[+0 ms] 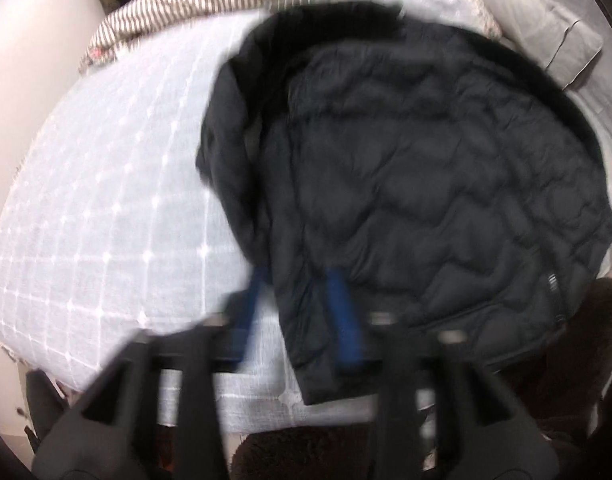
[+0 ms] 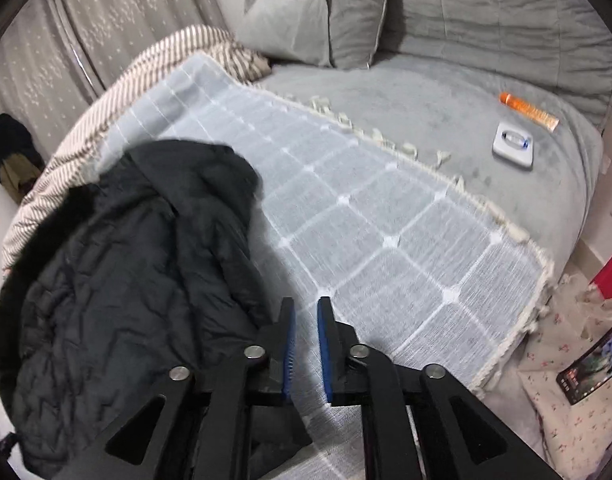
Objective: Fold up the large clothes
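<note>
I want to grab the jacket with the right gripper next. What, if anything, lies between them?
Nothing visible does. The right gripper hovers open over the checked blanket, and the black jacket lies just to its left.

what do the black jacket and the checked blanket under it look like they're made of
The jacket looks like thin synthetic shell, probably nylon or polyester, over padding: matte with a faint sheen, quilted in zigzag puffs. The blanket looks like loosely woven cotton or gauze: pale blue, visible thread lines, white grid, tufted cream fringe.
</note>
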Demonstrator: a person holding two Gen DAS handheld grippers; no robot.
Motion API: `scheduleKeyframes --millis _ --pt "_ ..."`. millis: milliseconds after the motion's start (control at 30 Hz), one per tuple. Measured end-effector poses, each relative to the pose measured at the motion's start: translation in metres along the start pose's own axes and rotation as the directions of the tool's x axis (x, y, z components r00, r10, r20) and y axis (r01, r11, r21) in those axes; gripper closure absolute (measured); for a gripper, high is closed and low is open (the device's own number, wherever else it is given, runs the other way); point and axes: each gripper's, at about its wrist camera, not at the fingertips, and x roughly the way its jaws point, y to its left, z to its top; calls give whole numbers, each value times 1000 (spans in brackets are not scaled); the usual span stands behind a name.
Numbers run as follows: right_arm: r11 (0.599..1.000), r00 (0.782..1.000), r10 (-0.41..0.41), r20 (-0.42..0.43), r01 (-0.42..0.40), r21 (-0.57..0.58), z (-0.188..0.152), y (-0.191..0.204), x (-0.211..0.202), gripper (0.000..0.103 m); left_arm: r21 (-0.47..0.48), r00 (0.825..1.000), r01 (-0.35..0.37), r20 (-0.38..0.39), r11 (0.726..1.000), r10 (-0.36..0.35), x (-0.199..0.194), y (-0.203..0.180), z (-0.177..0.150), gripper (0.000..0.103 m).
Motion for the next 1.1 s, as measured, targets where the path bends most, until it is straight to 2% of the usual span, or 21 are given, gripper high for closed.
scheduleKeyframes --millis 33,67,100,133,200,300,467,567,667,700,733,767,800,833,900,1000,1100 --pt "1000 1000 4 10 -4 -5 2 2 -5 83 1 1000 6 31 1000 -6 -7 -1 3 21" --pt "1000 999 23 28 -23 -13 6 7 -14 80 5 998 14 64 1000 -14 -12 -2 7 18" --pt "999 998 41 41 -40 -23 8 13 -19 69 14 995 22 94 1000 -23 -18 -4 11 18" --pt "998 998 51 46 -49 -32 10 19 -23 52 25 993 27 115 999 -30 -22 -6 15 17" --pt "995 994 80 72 -75 -72 11 38 -31 27 26 991 24 135 999 -27 -22 -4 25 13" --pt "988 991 109 78 -99 -121 9 63 -28 27 -3 993 -9 115 1000 9 -8 4 30 12" --pt "973 987 158 -1 -156 -173 -5 104 -2 27 -88 997 -51 59 995 56 32 25 33 12" --pt "955 981 188 -43 -193 -224 -18 132 11 27 -157 999 -33 27 987 38 54 43 36 21" --pt "940 977 201 -70 -212 -268 -27 154 21 27 -207 1000 3 14 978 -1 65 54 37 35" --pt "936 976 203 -77 -216 -277 -30 159 24 27 -223 1000 10 9 975 -9 71 58 39 44" --pt "933 975 206 -84 -221 -284 -32 163 26 27 -240 1000 17 7 971 -16 73 62 40 58" --pt "928 973 210 -95 -229 -294 -35 169 31 27 -252 1000 23 4 967 -23 75 66 41 67" --pt "925 972 212 -102 -233 -301 -39 173 34 27 -265 1000 25 -4 964 -27 77 70 42 87" --pt "922 972 212 -105 -234 -308 -42 177 35 27 -282 999 29 -6 959 -32 78 74 45 91" --pt "917 973 201 -113 -228 -328 -47 182 39 27 -288 999 32 32 957 -24 66 81 53 93" --pt "919 976 185 -116 -214 -332 -49 181 44 27 -255 994 -20 101 967 47 40 89 74 94" --pt "927 976 183 -120 -212 -309 -47 176 48 27 -257 984 -69 143 964 108 24 103 97 95"
